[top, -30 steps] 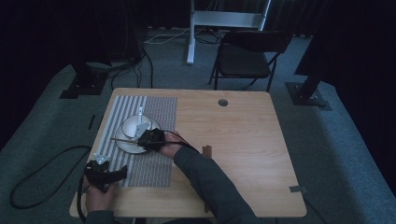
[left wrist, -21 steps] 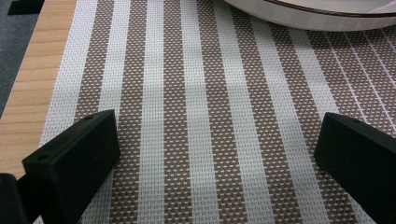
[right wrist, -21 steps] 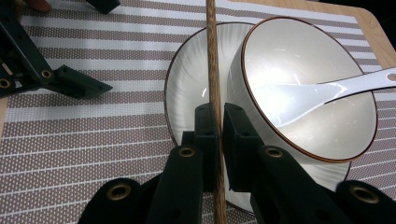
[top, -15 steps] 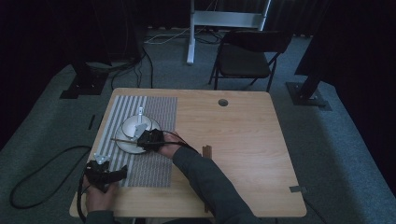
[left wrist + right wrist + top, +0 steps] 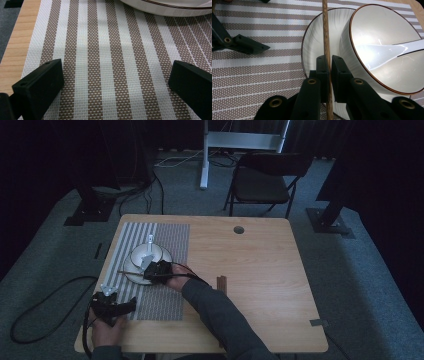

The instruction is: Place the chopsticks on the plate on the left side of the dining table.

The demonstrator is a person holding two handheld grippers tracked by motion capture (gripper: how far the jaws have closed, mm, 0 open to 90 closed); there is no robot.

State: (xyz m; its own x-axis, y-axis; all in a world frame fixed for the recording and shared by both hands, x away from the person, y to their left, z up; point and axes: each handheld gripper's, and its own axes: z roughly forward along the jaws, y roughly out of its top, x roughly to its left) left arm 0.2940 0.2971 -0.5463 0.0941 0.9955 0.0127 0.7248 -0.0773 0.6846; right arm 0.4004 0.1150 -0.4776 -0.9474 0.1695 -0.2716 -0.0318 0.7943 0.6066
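1. Wooden table (image 5: 260,270) takes the centre of the high view. A round cable hole (image 5: 238,229) sits near its far edge, upper middle.
2. Folding chair (image 5: 265,182) stands beyond the table, top centre, with a white stand (image 5: 220,142) behind it. Both are well apart from your work.
3. Striped placemat (image 5: 165,305) covers the table's left part. In the left gripper view its weave (image 5: 107,62) runs right under your jaws.
4. Plate (image 5: 312,42) lies on the mat, left of centre in the high view. Its rim (image 5: 160,10) crosses the top of the left gripper view.
5. Bowl (image 5: 387,50) sits on the plate, right half of the right gripper view, with a white spoon (image 5: 387,48) resting inside, handle toward the right edge.
6. Your right gripper (image 5: 327,75) has its jaws pressed together, pinching one wooden chopstick (image 5: 325,30). The stick runs bottom to top, over the plate's rim, just beside the bowl's left wall.
7. Your left gripper (image 5: 112,304) rests low left on the mat's near corner. Its jaws stand spread wide with bare mat between them.
8. A second small brown stick (image 5: 221,284) lies on bare wood right of your right sleeve (image 5: 220,320).
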